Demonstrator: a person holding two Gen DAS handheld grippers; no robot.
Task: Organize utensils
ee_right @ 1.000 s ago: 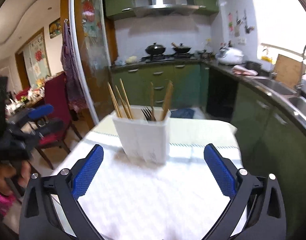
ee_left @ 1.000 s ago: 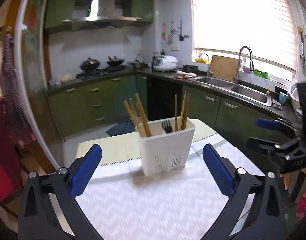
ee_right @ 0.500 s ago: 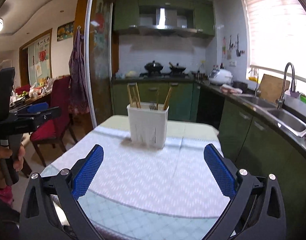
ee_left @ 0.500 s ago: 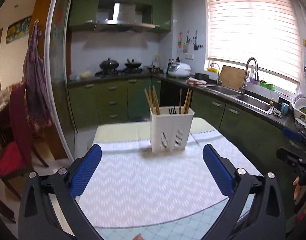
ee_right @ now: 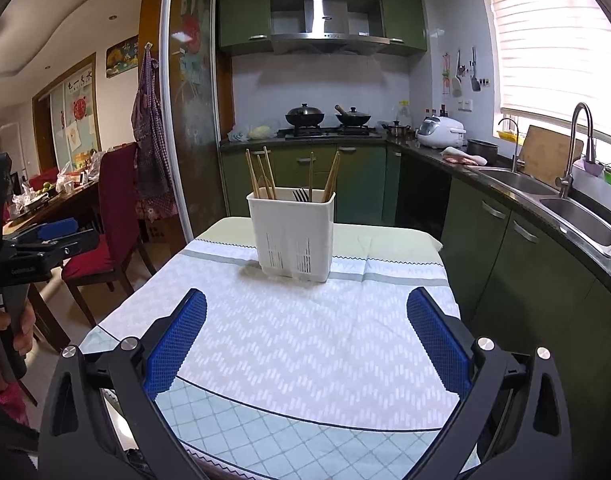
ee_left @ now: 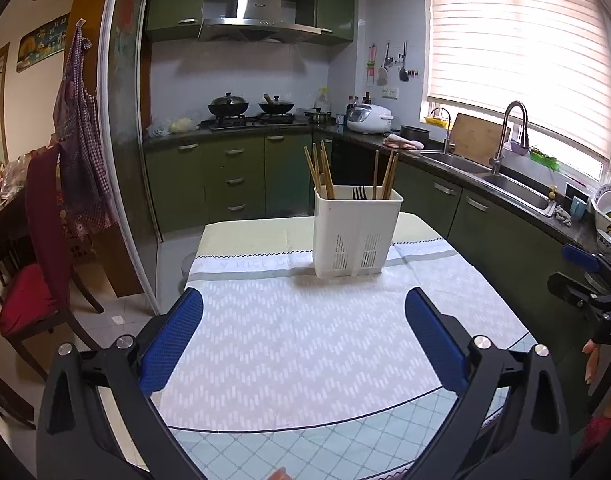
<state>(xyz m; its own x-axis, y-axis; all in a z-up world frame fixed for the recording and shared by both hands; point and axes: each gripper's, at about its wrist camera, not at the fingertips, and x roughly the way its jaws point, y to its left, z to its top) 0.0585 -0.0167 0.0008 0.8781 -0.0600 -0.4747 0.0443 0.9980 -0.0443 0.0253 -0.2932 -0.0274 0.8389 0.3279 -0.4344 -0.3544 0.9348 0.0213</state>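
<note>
Left hand-held gripper (ee_left: 303, 336) and right hand-held gripper (ee_right: 305, 338): both wide open, empty, blue textured pads. Caddy (ee_left: 355, 234) stands at far end of worktop (ee_left: 289, 344), on cloth: white rigid plastic, slotted, probably light. Chopsticks (ee_left: 319, 170): thin wood, stiff, slippery; pinch mid-shaft. Fork (ee_left: 359, 193) tines up.

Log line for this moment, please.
left gripper: open, empty | right gripper: open, empty | utensil holder: upright on tablecloth, chopsticks and fork inside | contact: none
</note>
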